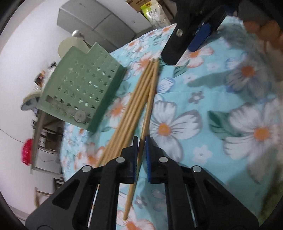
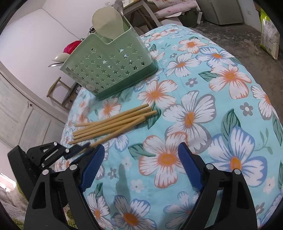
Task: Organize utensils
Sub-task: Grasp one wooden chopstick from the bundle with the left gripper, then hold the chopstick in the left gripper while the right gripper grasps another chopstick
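Your floral tablecloth (image 2: pixel 203 109) carries the green star-cut caddy (image 2: pixel 109 70) w/ a pale spoon (image 2: pixel 107 23) inside. Chopsticks bundle (image 2: pixel 113 123) lies just beside it. Your left gripper (image 1: pixel 141 150) is nearly closed around one chopstick (image 1: pixel 148 106). Your right gripper (image 2: pixel 140 164) gapes wide, holding nothing.

I see a floral tablecloth (image 2: pixel 203 99), turquoise with white and orange flowers, filling most of both frames. At upper left of my left wrist frame stands a grey cabinet (image 1: pixel 99 23), with a printed bag (image 1: pixel 155 16) beside it at top centre. A red object (image 1: pixel 26 152) sits at the left edge. In my right wrist frame, a wooden stool (image 2: pixel 60 92) stands at left.
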`<state>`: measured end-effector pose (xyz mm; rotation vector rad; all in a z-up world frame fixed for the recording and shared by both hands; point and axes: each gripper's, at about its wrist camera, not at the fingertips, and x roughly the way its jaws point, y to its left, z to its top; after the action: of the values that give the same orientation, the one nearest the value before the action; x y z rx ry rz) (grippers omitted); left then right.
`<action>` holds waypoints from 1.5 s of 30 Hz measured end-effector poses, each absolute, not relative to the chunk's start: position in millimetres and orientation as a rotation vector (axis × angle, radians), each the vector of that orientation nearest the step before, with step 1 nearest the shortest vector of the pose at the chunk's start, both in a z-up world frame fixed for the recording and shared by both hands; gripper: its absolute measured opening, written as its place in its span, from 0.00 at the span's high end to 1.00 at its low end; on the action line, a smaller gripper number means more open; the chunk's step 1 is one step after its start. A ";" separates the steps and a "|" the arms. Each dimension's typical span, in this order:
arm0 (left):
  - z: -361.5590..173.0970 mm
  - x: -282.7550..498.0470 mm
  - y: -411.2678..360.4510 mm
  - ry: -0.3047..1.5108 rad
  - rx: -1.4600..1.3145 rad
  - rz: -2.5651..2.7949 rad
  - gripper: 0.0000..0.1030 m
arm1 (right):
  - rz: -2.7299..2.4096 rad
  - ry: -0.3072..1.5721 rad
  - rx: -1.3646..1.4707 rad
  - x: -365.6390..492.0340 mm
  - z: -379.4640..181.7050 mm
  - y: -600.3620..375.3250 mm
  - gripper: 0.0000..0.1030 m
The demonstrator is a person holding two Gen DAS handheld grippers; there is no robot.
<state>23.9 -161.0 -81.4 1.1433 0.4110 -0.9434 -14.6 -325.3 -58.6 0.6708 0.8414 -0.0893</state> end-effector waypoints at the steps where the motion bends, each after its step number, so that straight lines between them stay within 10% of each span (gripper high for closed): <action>1: -78.0 24.1 -159.5 0.441 1.116 -0.964 0.94 | -0.089 0.842 0.670 -14.5 -58.6 -325.3 0.19; 12: -59.1 62.8 -132.0 0.995 0.717 -1.106 0.92 | -0.098 0.837 0.672 -16.0 -58.9 -324.2 0.20; 18: -52.0 92.7 -130.7 1.170 0.402 -1.137 0.71 | -0.103 0.839 0.672 -15.7 -58.9 -322.7 0.20; 31: -64.3 94.9 -191.4 1.099 0.515 -1.117 0.73 | -0.083 0.819 0.744 -20.0 -61.9 -330.6 0.20; 36: -65.4 97.8 -195.5 1.079 0.502 -1.095 0.92 | -0.076 0.816 0.773 -21.4 -61.6 -333.6 0.20; 45: -45.8 91.2 -161.2 1.040 0.398 -1.058 0.96 | -0.016 0.824 0.837 -14.2 -51.2 -327.9 0.43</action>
<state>91.2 -161.2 -45.8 0.3984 1.0396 -1.0579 -14.2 -327.9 -51.2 0.8367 0.8243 -0.0161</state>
